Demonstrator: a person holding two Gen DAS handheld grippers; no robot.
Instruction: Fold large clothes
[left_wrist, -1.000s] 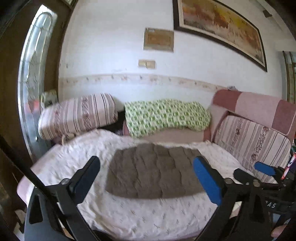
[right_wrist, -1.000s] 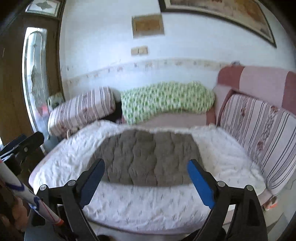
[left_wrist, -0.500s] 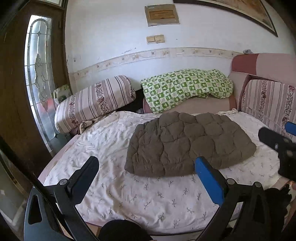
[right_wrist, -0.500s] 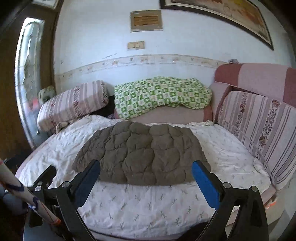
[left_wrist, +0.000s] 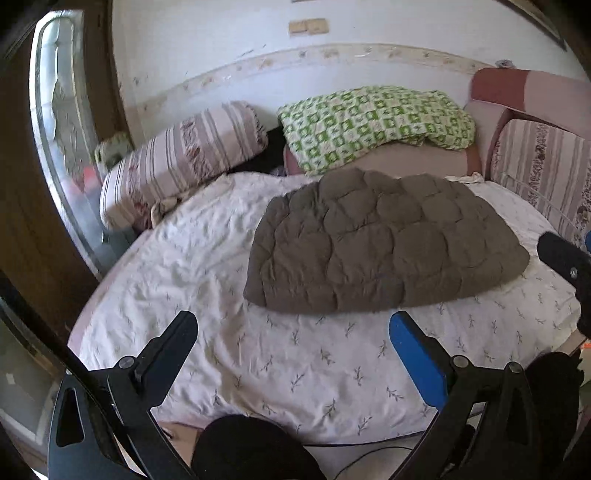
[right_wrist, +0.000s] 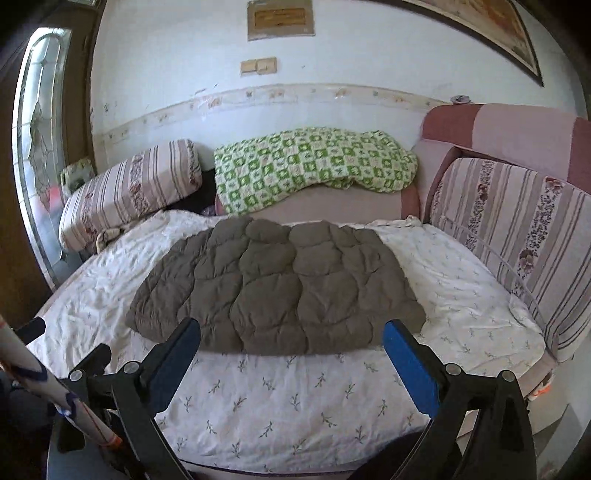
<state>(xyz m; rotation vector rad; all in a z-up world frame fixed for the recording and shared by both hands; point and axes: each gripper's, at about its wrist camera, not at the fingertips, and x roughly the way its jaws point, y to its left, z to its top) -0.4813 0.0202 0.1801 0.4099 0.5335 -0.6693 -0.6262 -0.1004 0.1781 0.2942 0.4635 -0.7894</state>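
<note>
Quilted brown jacket (right_wrist: 275, 288) flat on the white sprigged bedsheet (right_wrist: 295, 398), mid-bed, below the green checked blanket (right_wrist: 314, 162). Left gripper (left_wrist: 291, 328) and right gripper (right_wrist: 291, 334) both wide apart, empty, short of its near edge.

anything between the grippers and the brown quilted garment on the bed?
Nothing visible. The left gripper and right gripper both stand open short of the brown quilted garment, with only bare white sheet between them and its near edge. Nothing lies on the garment.

Garment: brown quilted jacket (right_wrist: 275, 291) lay flat on the bed (right_wrist: 295, 402).
Right gripper (right_wrist: 291, 350): fingers (right_wrist: 410, 363) spread wide, empty, near the jacket's front edge.
</note>
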